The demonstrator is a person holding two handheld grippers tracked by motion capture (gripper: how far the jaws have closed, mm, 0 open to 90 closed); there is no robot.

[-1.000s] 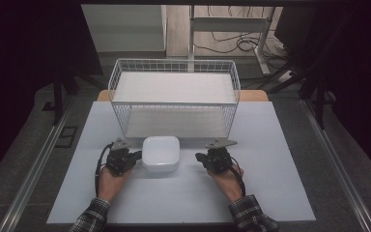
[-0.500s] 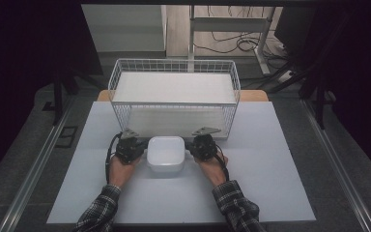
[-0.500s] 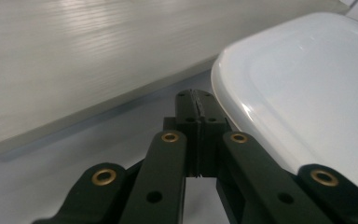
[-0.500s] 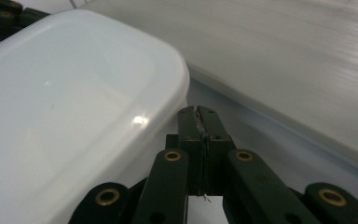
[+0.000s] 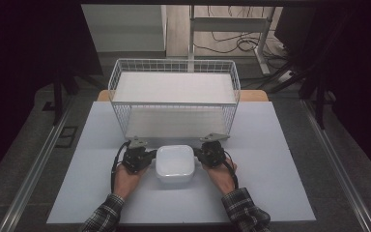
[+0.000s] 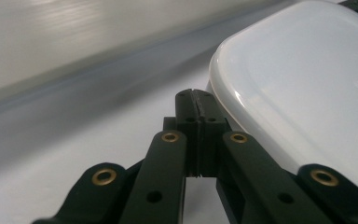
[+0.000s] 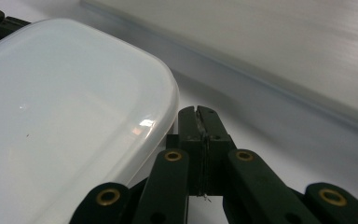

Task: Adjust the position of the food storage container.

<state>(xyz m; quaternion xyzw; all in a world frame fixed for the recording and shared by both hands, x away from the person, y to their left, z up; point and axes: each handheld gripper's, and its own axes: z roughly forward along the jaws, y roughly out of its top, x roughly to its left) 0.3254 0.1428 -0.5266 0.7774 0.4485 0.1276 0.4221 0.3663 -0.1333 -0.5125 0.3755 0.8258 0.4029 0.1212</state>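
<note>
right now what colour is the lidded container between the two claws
White, slightly translucent. The container shows whole in the high view; its glossy lid shows closest in the right gripper view.

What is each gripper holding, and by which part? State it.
Neither clamps anything: the left gripper and right gripper are shut on nothing, flanking the white container at its opposite sides.

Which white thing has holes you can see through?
The wire basket at the table's far end. Its walls are open mesh, while the lidded white box between the two grippers is solid plastic.
</note>
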